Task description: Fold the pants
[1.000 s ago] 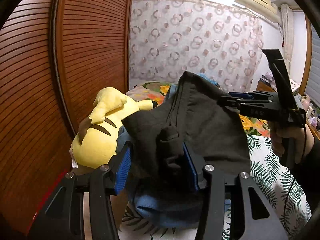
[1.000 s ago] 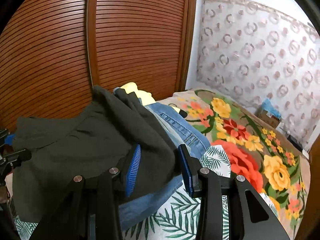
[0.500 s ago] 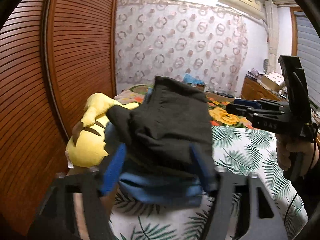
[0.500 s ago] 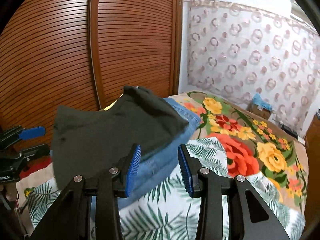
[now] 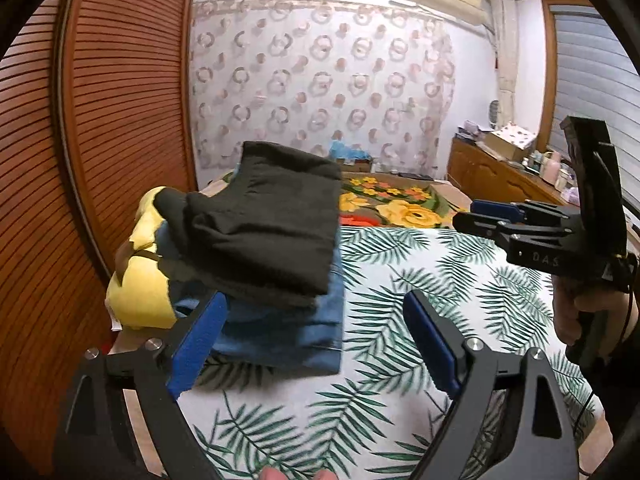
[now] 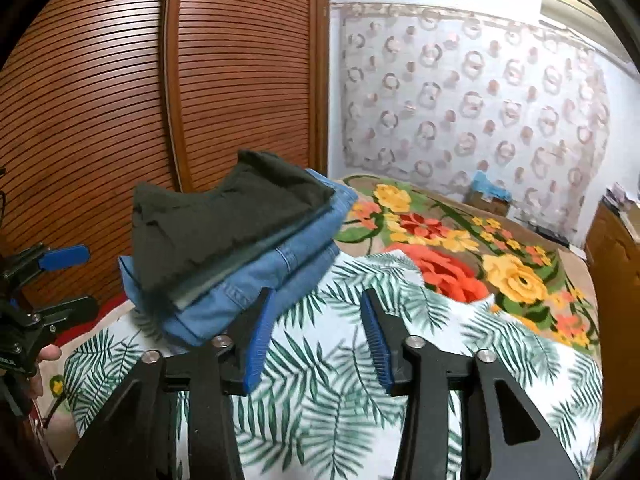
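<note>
1. Bedroom setting: a bed with a white leaf-print sheet (image 5: 400, 280) carries the work, beside a brown slatted wardrobe door (image 6: 100, 100).
2. Folded dark grey-black fabric pants (image 5: 264, 224) lie on top of folded blue denim jeans (image 6: 256, 280), forming a stack near the bed's wardrobe-side edge.
3. Left tool (image 5: 312, 336): blue-padded jaws wide apart and opening; nothing is between them, and the stack lies just ahead.
4. Right tool (image 6: 316, 332): jaws apart and opening, empty, beside the stack's near corner.
5. Yellow plush toy (image 5: 140, 280) sits against the stack on the wardrobe side.
6. Judgement: the fold appears complete and released. Good practice is to draw both tools straight away, pads clear of the cloth, so no edge is dragged and the upper layer stays square.
</note>
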Demonstrator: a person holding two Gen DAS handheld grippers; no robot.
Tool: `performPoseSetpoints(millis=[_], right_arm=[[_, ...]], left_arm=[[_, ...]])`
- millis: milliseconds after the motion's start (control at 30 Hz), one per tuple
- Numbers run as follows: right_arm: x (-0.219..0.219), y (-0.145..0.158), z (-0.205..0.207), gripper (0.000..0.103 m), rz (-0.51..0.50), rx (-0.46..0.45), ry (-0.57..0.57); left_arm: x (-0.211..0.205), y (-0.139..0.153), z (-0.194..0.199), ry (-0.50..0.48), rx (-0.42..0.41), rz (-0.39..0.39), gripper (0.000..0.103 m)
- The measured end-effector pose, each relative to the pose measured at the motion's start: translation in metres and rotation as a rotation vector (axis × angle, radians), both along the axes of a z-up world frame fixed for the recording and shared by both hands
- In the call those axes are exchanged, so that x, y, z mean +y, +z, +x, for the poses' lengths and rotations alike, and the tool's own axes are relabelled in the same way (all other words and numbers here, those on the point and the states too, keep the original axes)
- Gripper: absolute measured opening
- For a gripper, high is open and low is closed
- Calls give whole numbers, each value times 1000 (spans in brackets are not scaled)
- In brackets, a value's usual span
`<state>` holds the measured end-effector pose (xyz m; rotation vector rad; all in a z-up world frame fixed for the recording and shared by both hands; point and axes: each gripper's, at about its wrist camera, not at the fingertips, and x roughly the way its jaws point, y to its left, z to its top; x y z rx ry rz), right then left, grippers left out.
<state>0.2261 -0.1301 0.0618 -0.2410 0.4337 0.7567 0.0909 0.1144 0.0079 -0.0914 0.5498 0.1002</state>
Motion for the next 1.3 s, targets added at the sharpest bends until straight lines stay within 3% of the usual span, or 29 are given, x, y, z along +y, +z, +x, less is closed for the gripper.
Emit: performPoseSetpoints(millis=[300,700,1300], right_arm=[[-42,-3,-52,68,30,11,-112],[-73,-2,-117,69,35,22,-295],[-76,7,-170,69,87,-3,-423]], left_arm=[[-36,-7,-7,-64,24,2,90],[-74,-11,-20,-128,18,-11,90],[-119,16,-33,-187,-24,15,90]])
